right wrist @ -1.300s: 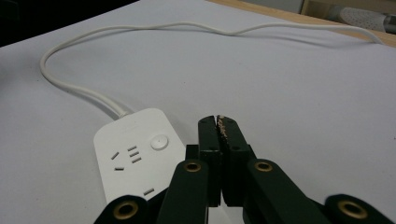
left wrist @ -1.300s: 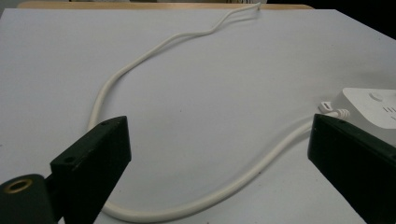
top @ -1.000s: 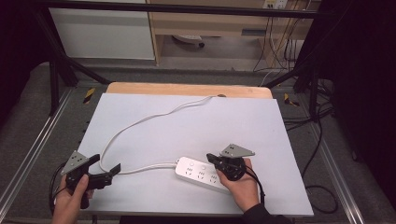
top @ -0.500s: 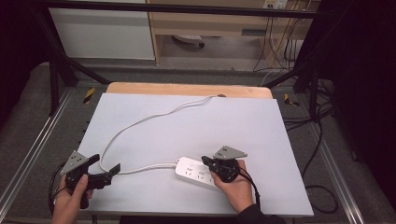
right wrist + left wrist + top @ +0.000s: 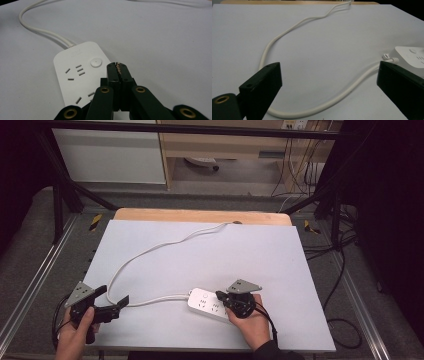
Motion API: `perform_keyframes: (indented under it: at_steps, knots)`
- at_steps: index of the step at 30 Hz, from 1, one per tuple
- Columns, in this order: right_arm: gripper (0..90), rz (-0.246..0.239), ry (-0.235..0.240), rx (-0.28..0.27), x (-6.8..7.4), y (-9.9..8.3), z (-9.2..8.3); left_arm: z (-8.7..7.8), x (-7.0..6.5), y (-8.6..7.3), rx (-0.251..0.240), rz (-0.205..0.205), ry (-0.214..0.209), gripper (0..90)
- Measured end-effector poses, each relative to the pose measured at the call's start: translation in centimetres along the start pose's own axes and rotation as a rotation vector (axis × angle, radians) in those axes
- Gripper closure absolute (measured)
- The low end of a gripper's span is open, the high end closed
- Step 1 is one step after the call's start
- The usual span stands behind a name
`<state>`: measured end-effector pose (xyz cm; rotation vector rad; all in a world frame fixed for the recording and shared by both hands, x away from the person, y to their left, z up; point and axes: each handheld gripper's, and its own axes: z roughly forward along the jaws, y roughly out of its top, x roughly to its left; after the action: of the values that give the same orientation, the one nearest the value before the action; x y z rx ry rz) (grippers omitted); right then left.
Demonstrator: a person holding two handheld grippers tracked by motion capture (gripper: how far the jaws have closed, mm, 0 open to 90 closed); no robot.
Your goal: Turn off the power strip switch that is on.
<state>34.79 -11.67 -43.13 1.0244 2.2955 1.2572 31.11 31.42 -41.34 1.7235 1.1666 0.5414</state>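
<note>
a smooth white power strip (image 5: 209, 305) with rounded corners is lying near the front edge of the matte pale grey table (image 5: 260, 255), its rubbery cord (image 5: 150, 251) looping toward the far edge. the right gripper (image 5: 220, 296) is hovering over it, black jaws pressed together on nothing. the left gripper (image 5: 114, 299) is sitting wide apart near the front left corner.

Light falls from overhead onto the white tabletop (image 5: 200, 250), which stands out evenly bright, while the floor and the room's edges sink into near black. Shadows under the power strip (image 5: 77, 75) and its cable (image 5: 287, 32) are soft and thin. The high view is grainy and slightly soft. Both gripper views are sharper mid-frame, with the nearest jaw parts blurred.
</note>
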Motion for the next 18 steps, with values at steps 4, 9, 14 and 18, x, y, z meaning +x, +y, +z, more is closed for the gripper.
perform_keyframes:
  at_steps: [4,9,14,18]
  knots:
    - [90.0,-0.001,0.002,0.004,0.02,-0.07,0.05,0.0,0.0,-0.01,-0.001,0.0,-0.003,6.0]
    - [90.0,0.004,0.002,0.012,0.08,-0.16,0.14,-0.02,-0.03,-0.01,0.0,0.005,-0.003,6.0]
    - [90.0,0.001,-0.001,0.012,0.07,-0.16,0.19,0.02,-0.07,-0.01,0.002,0.008,-0.007,6.0]
    - [90.0,0.0,0.0,0.014,0.09,-0.17,0.22,0.06,-0.11,-0.03,0.006,0.008,-0.009,6.1]
